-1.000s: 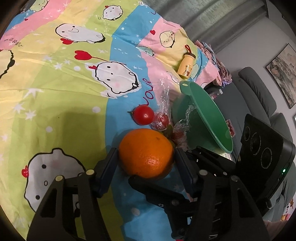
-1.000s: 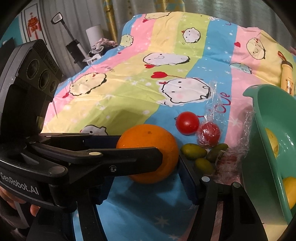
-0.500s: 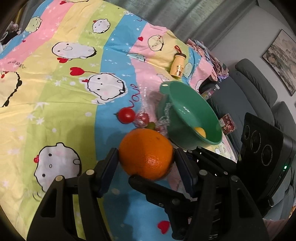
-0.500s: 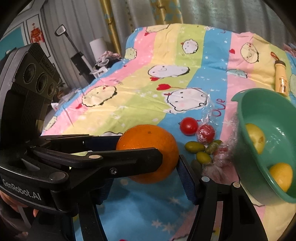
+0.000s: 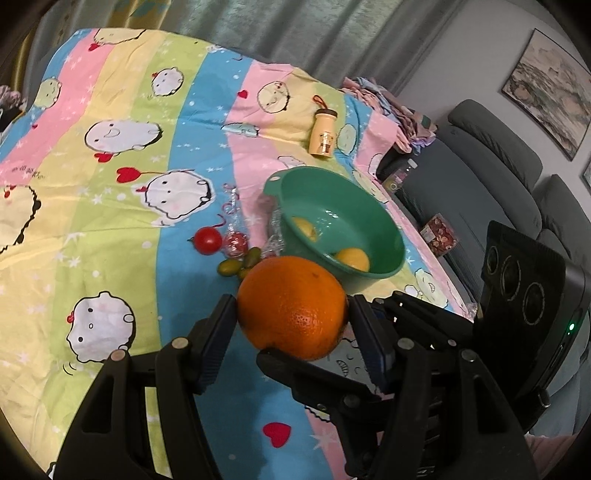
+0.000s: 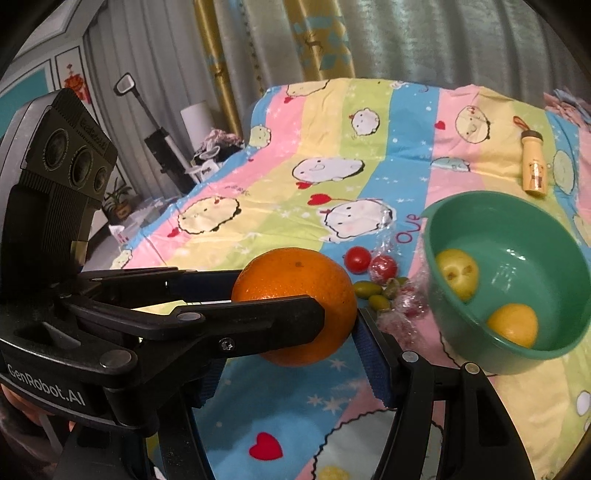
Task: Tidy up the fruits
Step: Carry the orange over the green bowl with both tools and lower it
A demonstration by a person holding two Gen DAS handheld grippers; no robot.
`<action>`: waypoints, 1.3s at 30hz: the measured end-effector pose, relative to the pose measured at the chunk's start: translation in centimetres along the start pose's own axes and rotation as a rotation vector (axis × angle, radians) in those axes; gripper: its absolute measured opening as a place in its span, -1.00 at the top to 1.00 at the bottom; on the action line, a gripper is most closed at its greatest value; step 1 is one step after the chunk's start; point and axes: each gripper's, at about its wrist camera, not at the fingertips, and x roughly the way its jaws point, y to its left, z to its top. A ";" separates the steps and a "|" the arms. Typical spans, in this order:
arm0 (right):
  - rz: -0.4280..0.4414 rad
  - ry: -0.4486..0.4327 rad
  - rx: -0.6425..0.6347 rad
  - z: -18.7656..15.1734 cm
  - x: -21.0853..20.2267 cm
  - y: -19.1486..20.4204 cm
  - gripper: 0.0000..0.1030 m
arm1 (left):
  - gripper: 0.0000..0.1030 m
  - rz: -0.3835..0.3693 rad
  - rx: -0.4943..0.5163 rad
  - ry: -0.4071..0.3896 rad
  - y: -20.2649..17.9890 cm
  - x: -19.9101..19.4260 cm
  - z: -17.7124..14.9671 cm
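both claws (image 5: 291, 321) (image 6: 295, 325) pinch orange (image 5: 291, 301) | bowl (image 6: 554, 354) right of it | right view alone shows vacuum (image 6: 162, 147)

Grey-green curtains (image 5: 258, 33) hang behind the cartoon-print bedspread (image 5: 110, 184); a grey sofa (image 5: 491, 147) sits below a framed landscape painting (image 5: 550, 88).

Orange (image 5: 291, 306): dimpled peel, slight sheen. Bowl (image 6: 524, 354): green plastic, smooth, glossy inside. Sheet (image 5: 110, 229): printed cloth, matt, lightly creased. Tomato (image 5: 207, 240): smooth, shiny skin. Wrap (image 6: 404, 301): clear crinkled plastic film, glinting. Olives (image 6: 367, 288): smooth, waxy green. Bottle (image 5: 323, 137): matt yellow plastic. Left gripper (image 5: 291, 325): matt black plastic, metal pins. Sofa (image 5: 491, 155): grey, matt upholstery.
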 end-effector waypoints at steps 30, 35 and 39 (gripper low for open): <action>-0.026 -0.147 0.080 -0.2 -4.8 -4.6 -0.29 | -0.22 0.007 0.166 0.011 -6.8 2.4 2.4; -0.034 -0.160 0.101 -0.5 -5.0 -5.7 -0.29 | -0.22 0.006 0.188 0.028 -7.5 3.7 3.0; -0.041 -0.172 0.115 -0.4 -5.0 -6.7 -0.29 | -0.22 0.006 0.211 0.036 -8.0 4.6 3.6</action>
